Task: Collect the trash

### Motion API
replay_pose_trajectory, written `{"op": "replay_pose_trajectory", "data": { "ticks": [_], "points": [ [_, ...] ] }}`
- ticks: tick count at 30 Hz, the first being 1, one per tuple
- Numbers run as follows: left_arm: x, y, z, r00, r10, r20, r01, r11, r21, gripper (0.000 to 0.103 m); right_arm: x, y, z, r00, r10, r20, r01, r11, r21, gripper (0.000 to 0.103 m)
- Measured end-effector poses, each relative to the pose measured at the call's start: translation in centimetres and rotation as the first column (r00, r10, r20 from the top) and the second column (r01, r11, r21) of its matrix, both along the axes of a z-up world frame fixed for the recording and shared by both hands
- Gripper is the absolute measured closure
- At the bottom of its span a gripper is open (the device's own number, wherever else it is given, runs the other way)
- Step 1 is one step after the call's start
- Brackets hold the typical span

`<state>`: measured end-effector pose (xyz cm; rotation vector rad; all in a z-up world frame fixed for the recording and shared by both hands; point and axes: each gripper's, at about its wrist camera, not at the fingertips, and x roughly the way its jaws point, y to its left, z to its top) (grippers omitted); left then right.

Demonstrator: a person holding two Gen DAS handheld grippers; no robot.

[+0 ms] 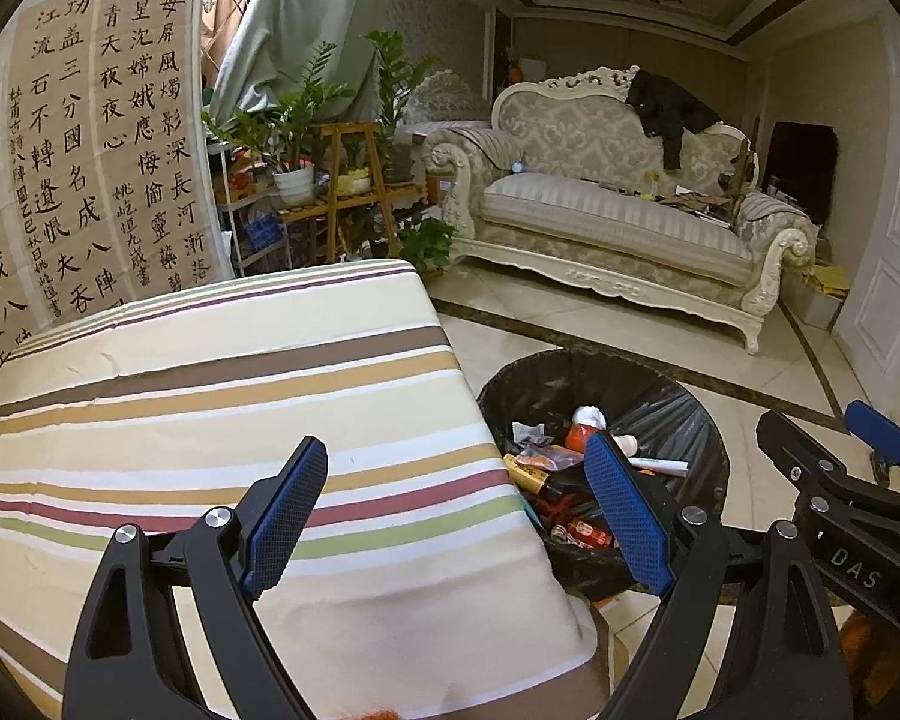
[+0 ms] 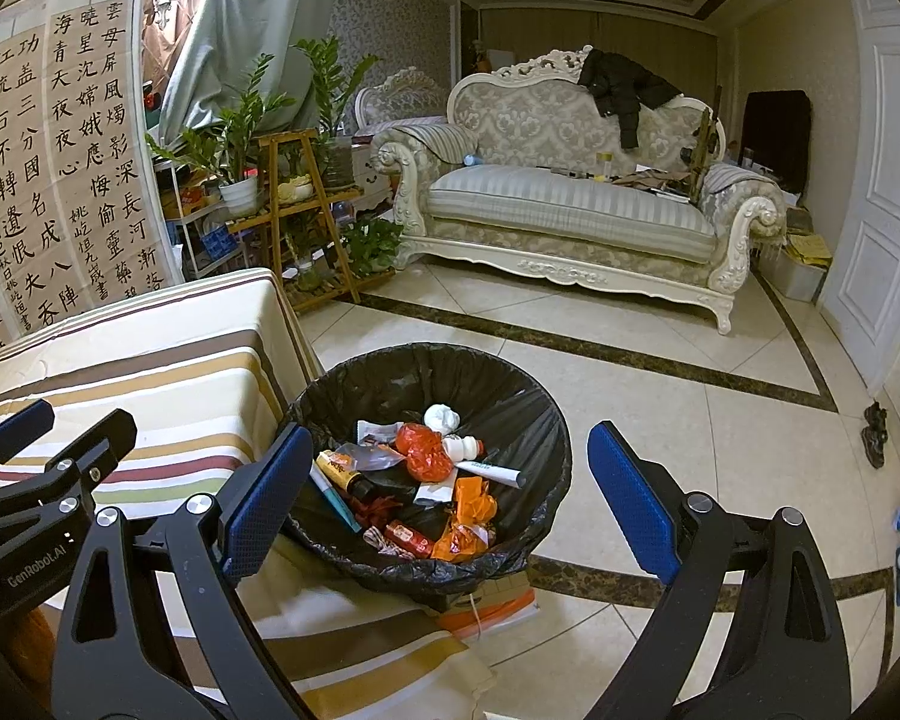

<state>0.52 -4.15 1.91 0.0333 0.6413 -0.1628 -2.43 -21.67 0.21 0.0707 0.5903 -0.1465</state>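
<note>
A round bin lined with a black bag [image 2: 510,396] stands on the floor beside the table's right corner; the same bin [image 1: 660,384] shows in the left wrist view. Inside lies mixed trash [image 2: 426,450]: red and orange wrappers, a white crumpled wad, a small white bottle, a tube, paper scraps. My left gripper [image 1: 456,462] hovers open above the striped tablecloth [image 1: 210,396] near the table's right edge, nothing between its blue pads. My right gripper [image 2: 450,444] hangs open over the bin, empty. Each gripper shows at the edge of the other's view.
An ornate cream sofa [image 2: 570,204] with a black jacket and clutter lines the far wall. A wooden plant stand [image 2: 294,204] with potted plants stands behind the table. Calligraphy sheets [image 1: 90,150] hang at left. White door [image 2: 888,180] at right; tiled floor between.
</note>
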Motion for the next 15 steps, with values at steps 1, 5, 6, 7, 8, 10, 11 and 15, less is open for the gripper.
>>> {"op": "replay_pose_trajectory", "data": {
  "ticks": [1,5,6,7,8,10,11,15],
  "points": [
    [0.0,0.0,0.0,1.000,0.001,0.003,-0.001,1.000,-0.001,0.018,0.0,0.0,0.0,1.000,0.000,0.001,0.000,1.000,-0.001,0.012],
    [-0.2,0.0,0.1,1.000,0.016,0.026,-0.016,1.000,0.013,0.018,0.0,-0.2,0.1,1.000,0.000,0.003,0.000,1.000,0.001,0.012],
    [-0.2,0.0,0.1,0.999,0.018,0.028,-0.018,1.000,0.014,0.018,0.0,-0.1,0.1,1.000,0.000,0.002,0.000,1.000,0.000,0.012],
    [-0.2,0.0,0.1,0.999,0.019,0.029,-0.020,1.000,0.015,0.018,0.0,-0.2,0.1,1.000,0.001,0.001,-0.001,1.000,0.000,0.012],
    [-0.2,0.1,0.1,0.999,0.023,0.029,-0.024,1.000,0.018,0.018,0.0,-0.1,0.1,1.000,0.001,0.001,-0.001,1.000,0.000,0.012],
    [0.1,0.4,0.1,0.999,0.038,0.030,-0.039,0.999,0.032,0.018,0.3,-0.3,0.2,1.000,0.004,-0.003,-0.004,1.000,0.000,0.012],
    [0.2,0.5,0.0,0.999,0.040,0.027,-0.041,0.999,0.035,0.018,0.3,-0.3,0.3,1.000,0.006,-0.004,-0.006,1.000,-0.001,0.012],
    [0.9,1.8,-0.2,0.998,0.065,0.002,-0.065,0.998,0.022,0.018,0.8,0.2,0.4,1.000,0.021,-0.010,-0.021,1.000,-0.007,0.012]
  ]
}}
